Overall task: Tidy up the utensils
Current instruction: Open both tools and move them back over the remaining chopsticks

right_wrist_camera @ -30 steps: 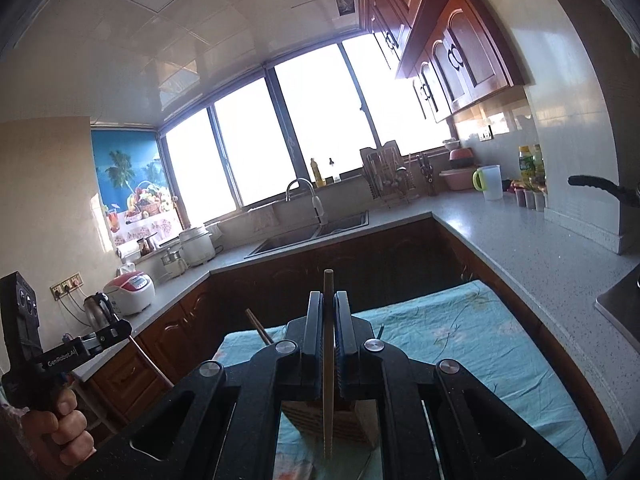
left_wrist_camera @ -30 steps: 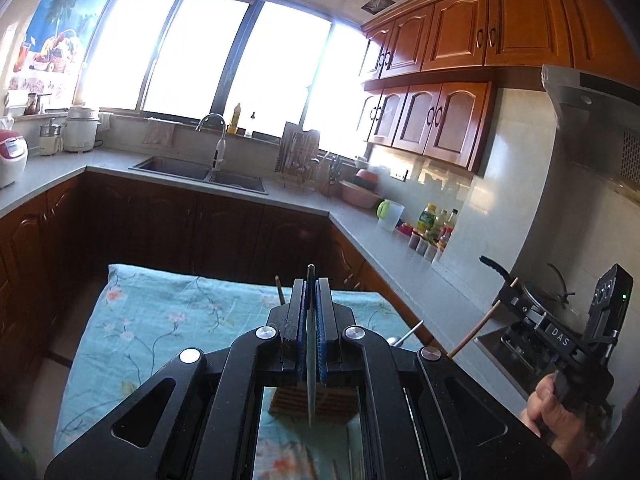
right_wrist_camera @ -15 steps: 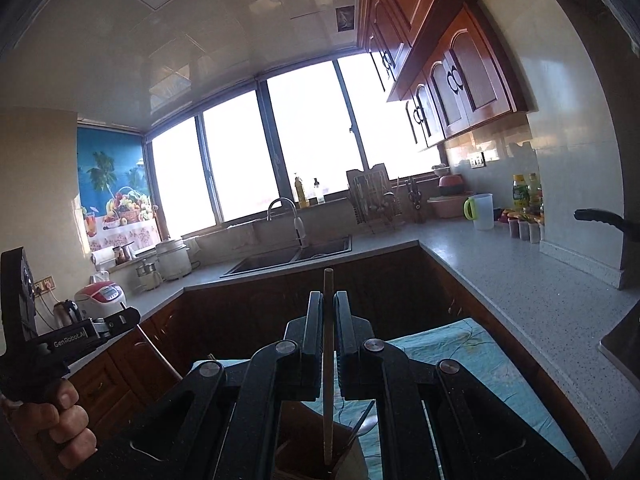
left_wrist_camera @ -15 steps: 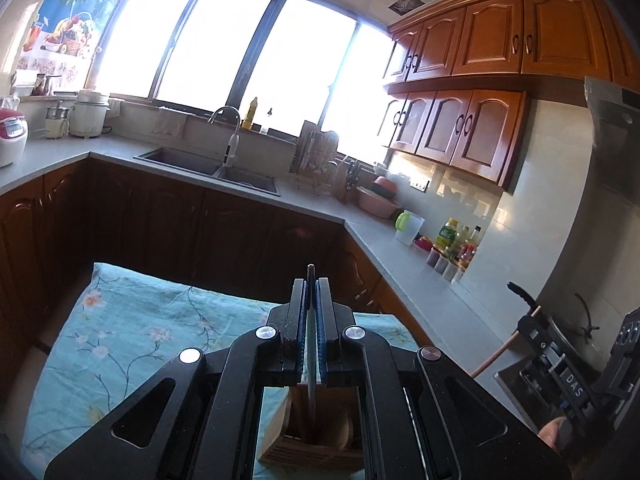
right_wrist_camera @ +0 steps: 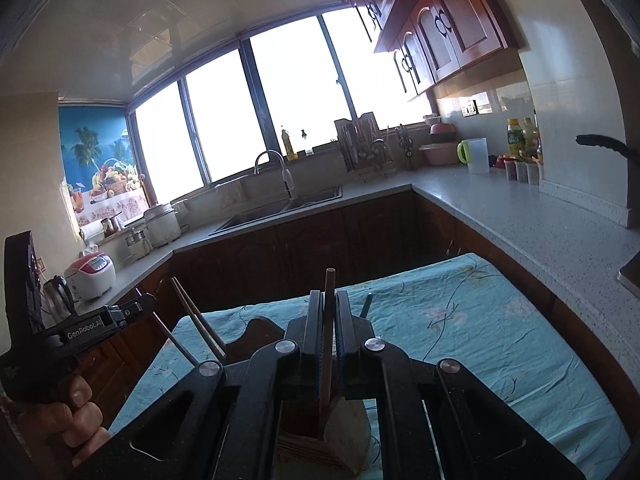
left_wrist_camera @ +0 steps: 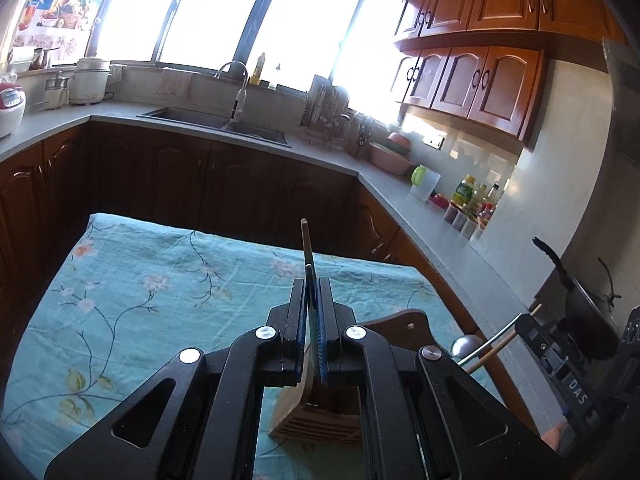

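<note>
Left tool (left_wrist_camera: 311, 312) closed on a thin metal utensil handle (left_wrist_camera: 309, 300), right tool (right_wrist_camera: 329, 324) clamped on a wooden chopstick (right_wrist_camera: 328, 344), both above the wooden utensil holder (left_wrist_camera: 316, 416) on the near edge of the floral-clothed table (left_wrist_camera: 140, 280), steel spoon (left_wrist_camera: 466, 345) at right

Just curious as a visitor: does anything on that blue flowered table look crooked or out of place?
Mostly tidy. The wooden utensil holder stands upright on the tablecloth. Only the utensils lean: a chopstick and a metal handle slant sideways in the left claw.

Utensil holder (left_wrist_camera: 316, 420) base behind left gripper (left_wrist_camera: 311, 320).
</note>
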Tool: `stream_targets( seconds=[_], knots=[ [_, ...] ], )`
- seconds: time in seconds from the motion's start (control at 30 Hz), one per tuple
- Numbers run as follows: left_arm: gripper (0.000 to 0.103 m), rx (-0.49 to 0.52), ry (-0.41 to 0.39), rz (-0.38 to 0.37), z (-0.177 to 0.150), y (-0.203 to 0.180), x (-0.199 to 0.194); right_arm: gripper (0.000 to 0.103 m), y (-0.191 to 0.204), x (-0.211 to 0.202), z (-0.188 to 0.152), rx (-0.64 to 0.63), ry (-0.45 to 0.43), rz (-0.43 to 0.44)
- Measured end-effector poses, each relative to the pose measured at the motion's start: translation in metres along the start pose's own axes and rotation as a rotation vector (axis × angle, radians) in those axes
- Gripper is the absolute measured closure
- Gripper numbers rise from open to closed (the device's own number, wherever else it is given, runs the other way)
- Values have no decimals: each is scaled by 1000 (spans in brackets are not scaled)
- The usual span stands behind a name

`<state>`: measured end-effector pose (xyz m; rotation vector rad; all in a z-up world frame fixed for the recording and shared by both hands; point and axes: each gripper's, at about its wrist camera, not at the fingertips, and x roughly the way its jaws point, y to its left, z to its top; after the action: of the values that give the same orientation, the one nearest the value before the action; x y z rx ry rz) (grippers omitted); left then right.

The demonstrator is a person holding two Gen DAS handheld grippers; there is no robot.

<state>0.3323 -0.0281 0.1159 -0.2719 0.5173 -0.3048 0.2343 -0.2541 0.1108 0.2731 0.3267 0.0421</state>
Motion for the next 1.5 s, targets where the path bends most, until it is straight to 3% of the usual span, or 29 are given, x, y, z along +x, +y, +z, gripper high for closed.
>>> stream_targets(
  seconds=[0.57, 0.67, 0.7, 0.73, 0.77, 0.83, 0.9, 0.97, 1.03, 1.07, 1.13, 1.5],
  knots=[
    [98, 26, 16, 26, 3, -7, 3, 96, -10, 6, 3, 41, 45, -5],
    [93, 19, 29, 10, 4, -7, 2, 91, -10, 6, 4, 47, 53, 5],
    [85, 19, 32, 10, 4, -8, 0, 90, -10, 5, 5, 51, 53, 7],
    [79, 18, 30, 12, 4, -8, -3, 86, -11, 3, 6, 55, 51, 7],
    [69, 15, 20, 13, 4, -7, -7, 73, -12, 0, 6, 60, 44, 10],
    [62, 13, 5, 20, 4, -6, -16, 58, -13, -7, 9, 72, 19, 17],
    [55, 4, 0, 20, 4, -4, -24, 54, -14, -17, 12, 80, -7, 22],
    [46, -7, -10, 25, 3, 1, -34, 31, -16, -26, 16, 93, -29, 32],
    [31, -17, -28, 41, 0, 4, -47, 16, -17, -36, 18, 102, -60, 45],
    [22, -20, -39, 53, -2, 6, -53, 13, -16, -41, 19, 100, -72, 47],
    [18, -23, -62, 71, -7, 8, -66, 5, -15, -51, 19, 95, -84, 56],
    [17, -23, -18, 91, -50, 16, -107, 2, -15, -98, -7, 61, -61, 62]
  ],
)
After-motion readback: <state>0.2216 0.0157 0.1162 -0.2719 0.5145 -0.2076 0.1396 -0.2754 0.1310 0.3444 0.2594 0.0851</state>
